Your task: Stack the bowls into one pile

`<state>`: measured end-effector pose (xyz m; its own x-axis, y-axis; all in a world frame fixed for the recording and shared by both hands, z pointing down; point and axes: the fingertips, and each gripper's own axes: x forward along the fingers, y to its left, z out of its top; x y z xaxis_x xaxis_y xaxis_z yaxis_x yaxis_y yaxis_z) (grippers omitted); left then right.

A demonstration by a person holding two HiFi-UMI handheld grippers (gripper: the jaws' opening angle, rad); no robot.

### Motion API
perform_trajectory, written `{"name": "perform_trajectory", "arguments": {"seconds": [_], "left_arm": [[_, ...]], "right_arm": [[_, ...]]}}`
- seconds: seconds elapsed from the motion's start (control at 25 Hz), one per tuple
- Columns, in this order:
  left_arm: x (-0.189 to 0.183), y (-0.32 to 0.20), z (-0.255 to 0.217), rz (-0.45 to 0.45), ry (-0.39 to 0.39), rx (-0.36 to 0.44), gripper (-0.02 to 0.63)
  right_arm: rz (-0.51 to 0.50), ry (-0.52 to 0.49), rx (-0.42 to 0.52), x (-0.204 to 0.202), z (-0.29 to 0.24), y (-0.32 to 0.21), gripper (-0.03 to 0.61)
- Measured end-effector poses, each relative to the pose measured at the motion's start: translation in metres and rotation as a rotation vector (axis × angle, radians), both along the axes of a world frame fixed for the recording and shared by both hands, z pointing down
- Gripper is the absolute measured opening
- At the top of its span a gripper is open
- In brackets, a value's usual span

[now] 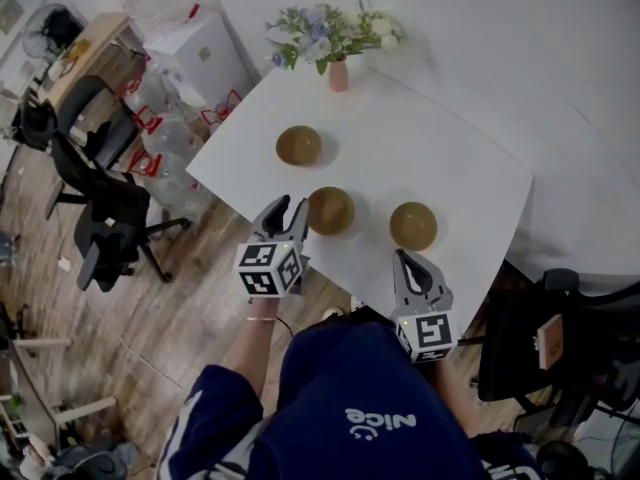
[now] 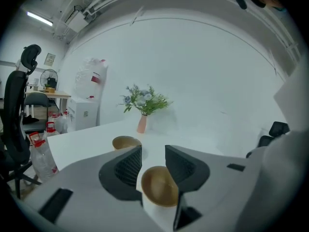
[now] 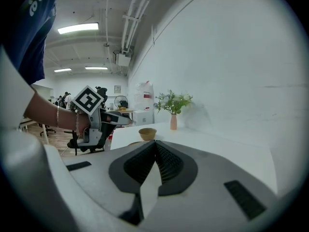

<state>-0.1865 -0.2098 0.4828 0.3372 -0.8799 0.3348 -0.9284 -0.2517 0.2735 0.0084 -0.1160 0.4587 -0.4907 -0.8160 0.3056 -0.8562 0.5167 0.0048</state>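
Three brown bowls stand apart on the white table (image 1: 450, 158): a far one (image 1: 299, 145), a middle one (image 1: 330, 210) and a right one (image 1: 413, 225). My left gripper (image 1: 290, 206) is open just left of the middle bowl. In the left gripper view that bowl (image 2: 158, 185) shows through the gap of the left gripper (image 2: 153, 151), its pads clear of it, and the far bowl (image 2: 125, 142) lies beyond. My right gripper (image 1: 408, 258) hangs at the table's near edge below the right bowl. In its own view the right gripper (image 3: 155, 145) is shut on nothing.
A pink vase of flowers (image 1: 338, 73) stands at the table's far corner. Water bottles (image 1: 160, 138) and black office chairs (image 1: 105, 208) are left of the table on the wooden floor. Another black chair (image 1: 560, 338) is at the right.
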Motion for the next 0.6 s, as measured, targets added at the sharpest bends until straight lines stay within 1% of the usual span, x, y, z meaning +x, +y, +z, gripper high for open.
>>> {"name": "perform_trajectory", "arguments": {"seconds": [0.2,0.36,0.6], "left_arm": [[-0.022,-0.036,0.008,-0.042,-0.055,-0.040,0.150],[-0.037,-0.062,0.019,-0.096,-0.030,-0.085,0.149],[-0.060,-0.097,0.038,-0.155,-0.026,-0.161,0.149]], "right_arm": [[-0.016,-0.004,-0.008,-0.004,0.003,-0.004,0.023],[-0.014,-0.035,-0.001,-0.009,-0.006,-0.015,0.023],[-0.037,-0.029,0.023,-0.017,-0.006,-0.031,0.023]]}}
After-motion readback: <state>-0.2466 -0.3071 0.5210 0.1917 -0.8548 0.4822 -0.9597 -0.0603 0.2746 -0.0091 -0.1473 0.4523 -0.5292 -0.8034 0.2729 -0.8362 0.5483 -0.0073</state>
